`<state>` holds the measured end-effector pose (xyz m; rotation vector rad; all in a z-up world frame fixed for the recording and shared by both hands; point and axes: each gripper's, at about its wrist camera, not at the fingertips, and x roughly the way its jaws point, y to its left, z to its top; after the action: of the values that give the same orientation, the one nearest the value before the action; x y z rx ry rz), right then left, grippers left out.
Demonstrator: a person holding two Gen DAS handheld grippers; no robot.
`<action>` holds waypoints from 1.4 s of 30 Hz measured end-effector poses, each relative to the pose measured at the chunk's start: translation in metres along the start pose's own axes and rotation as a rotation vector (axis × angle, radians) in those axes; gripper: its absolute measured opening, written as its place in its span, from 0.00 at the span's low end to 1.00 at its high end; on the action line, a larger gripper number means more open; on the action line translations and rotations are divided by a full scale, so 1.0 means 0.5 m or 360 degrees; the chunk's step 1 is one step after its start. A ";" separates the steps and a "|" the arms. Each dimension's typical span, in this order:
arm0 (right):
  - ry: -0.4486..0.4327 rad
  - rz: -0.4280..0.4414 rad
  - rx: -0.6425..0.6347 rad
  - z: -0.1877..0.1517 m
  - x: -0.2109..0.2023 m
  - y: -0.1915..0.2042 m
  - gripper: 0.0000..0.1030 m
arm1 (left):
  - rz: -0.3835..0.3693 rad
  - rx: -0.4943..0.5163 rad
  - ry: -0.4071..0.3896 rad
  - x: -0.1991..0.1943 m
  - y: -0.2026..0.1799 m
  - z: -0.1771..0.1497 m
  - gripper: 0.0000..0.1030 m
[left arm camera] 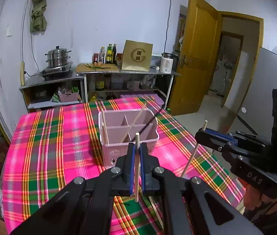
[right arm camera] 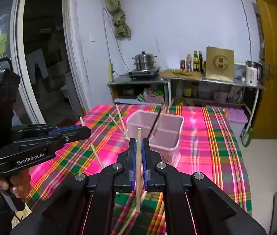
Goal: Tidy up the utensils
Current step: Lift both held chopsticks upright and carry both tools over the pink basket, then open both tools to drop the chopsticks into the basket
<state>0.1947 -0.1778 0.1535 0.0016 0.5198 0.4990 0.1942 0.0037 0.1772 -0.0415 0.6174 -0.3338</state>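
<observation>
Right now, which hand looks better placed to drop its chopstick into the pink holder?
Probably the left. Its tongs, shut on a chopstick, sit just before the pink holder. The right tongs, also gripping a chopstick, look slightly off to its side.

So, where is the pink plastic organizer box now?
The pink plastic organizer box stands mid-table on the plaid tablecloth, just beyond both hand-held grippers.

I see a tablecloth checked in hot pink and green with yellow-orange stripes, and at its middle a pale pink divided bin. My black grippers have blue pads pinching light wooden chopsticks. Beyond the tablecloth stand a whitish wall and a yellow-brown door.
</observation>
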 end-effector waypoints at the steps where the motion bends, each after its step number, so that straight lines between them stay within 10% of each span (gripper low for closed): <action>1: -0.0017 0.0007 -0.0003 0.011 0.000 0.001 0.05 | 0.0004 0.0005 -0.0014 -0.003 0.002 0.011 0.05; 19: -0.0262 0.0058 0.0061 0.169 0.035 -0.003 0.05 | 0.0062 0.0034 -0.0199 0.013 0.035 0.184 0.05; 42: -0.0259 -0.0052 0.0068 0.141 0.177 -0.024 0.05 | 0.0114 0.0034 -0.0111 0.155 0.091 0.153 0.05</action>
<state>0.3003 -0.1391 0.1712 0.0742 0.3705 0.4514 0.3109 0.0176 0.1902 -0.0104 0.5449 -0.2686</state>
